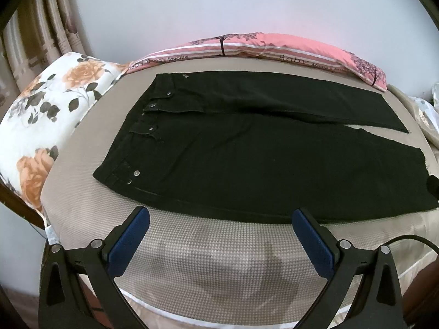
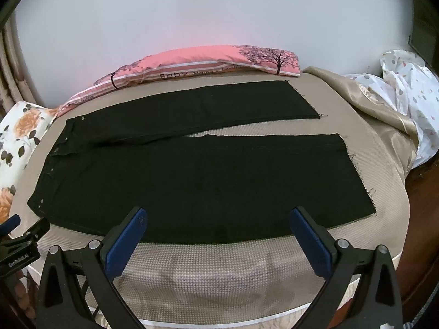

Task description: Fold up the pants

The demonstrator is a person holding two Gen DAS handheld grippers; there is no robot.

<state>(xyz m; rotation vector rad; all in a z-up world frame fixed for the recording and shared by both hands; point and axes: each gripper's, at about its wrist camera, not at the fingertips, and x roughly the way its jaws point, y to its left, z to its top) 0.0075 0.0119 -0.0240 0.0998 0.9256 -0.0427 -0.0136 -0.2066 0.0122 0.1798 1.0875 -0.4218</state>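
Ahead of both grippers, the pants (image 1: 247, 148) lie flat on the bed (image 1: 208, 260), long axis left to right, waistband left. Our left gripper (image 1: 221, 220) sits nearer the waist, our right gripper (image 2: 218, 219) nearer the cuffs; both jaws spread, empty.

Ahead of me a pink pillow (image 1: 274, 44) lies along the bed's (image 1: 208, 263) far edge, a floral pillow (image 1: 46, 115) at left, crumpled dotted cloth (image 2: 411, 87) at right.
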